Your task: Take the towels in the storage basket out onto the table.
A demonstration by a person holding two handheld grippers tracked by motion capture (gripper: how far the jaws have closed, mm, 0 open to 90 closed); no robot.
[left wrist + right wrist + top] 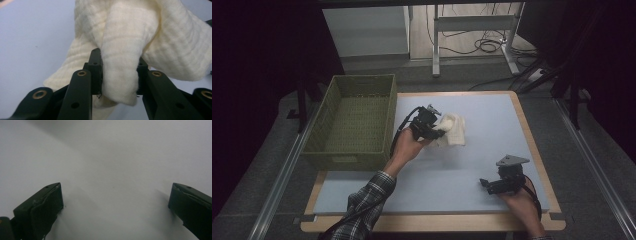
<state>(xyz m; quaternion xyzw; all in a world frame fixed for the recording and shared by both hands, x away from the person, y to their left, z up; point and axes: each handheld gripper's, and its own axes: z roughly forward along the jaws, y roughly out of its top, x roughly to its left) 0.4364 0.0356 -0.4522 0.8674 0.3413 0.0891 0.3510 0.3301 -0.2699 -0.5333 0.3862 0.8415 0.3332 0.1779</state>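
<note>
A cream-coloured cloth [453, 129] lies bunched on the pale blue table top [472, 165], a little right of the basket. My left gripper [438, 133] is shut on a fold of this cloth [120, 72]; the fold is pinched between the two black jaws, with the rest of the cloth bulging beyond them. My right gripper [486, 184] rests near the table's front right, well apart from the cloth. Its jaws stand wide open over the bare surface [115, 195] with nothing between its fingers [42, 207].
A green woven basket [332, 150] stands at the table's left side, close to my left hand. The table's wooden edge [542, 165] runs along the right. Table legs and cables [487, 45] lie on the floor beyond.
</note>
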